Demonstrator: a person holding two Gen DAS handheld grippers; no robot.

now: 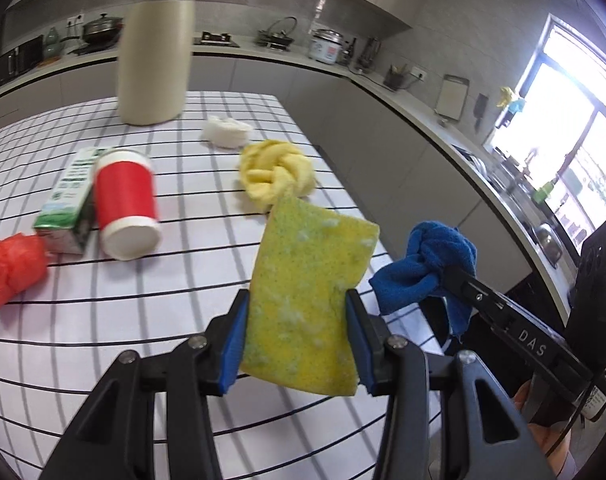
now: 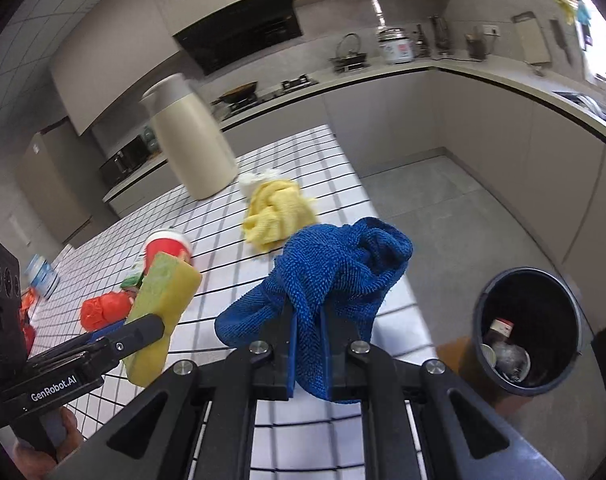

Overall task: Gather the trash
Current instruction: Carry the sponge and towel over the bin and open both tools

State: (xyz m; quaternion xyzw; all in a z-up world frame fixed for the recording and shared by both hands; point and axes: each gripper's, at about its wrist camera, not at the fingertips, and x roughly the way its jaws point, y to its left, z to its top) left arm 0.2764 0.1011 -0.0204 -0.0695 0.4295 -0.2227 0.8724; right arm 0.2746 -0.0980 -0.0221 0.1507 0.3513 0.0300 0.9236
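Both grippers are loaded and off the table, so the step in hand looks like the carry to the bin. The left gripper [image 1: 297, 336] is clamped on a yellow sponge [image 1: 309, 296], its blue pads pressing the sponge's two sides, the sponge standing up above the checked table [image 1: 103, 320]. The right gripper [image 2: 309, 344] is clenched tight on a blue cloth [image 2: 331, 276], which bunches above the jaws and hangs a little below them. The bin [image 2: 529, 328] stands on the floor to the right of the table's near corner, well apart from both loads, open-topped and already holding a few pieces of rubbish. Left on the table are a red cup [image 1: 125, 208] lying on its side against a green carton [image 1: 69, 200], a red bag [image 1: 11, 270] at the left edge, a yellow cloth [image 1: 277, 174] and a white wad [image 1: 227, 132] farther off, beside a tall beige jug [image 1: 159, 52]. The next move calls for swinging each gripper right, out past the table edge and over the bin's mouth, before letting go; the cloth is the nearer load, and its trailing corner could snag on the rim if dropped low.
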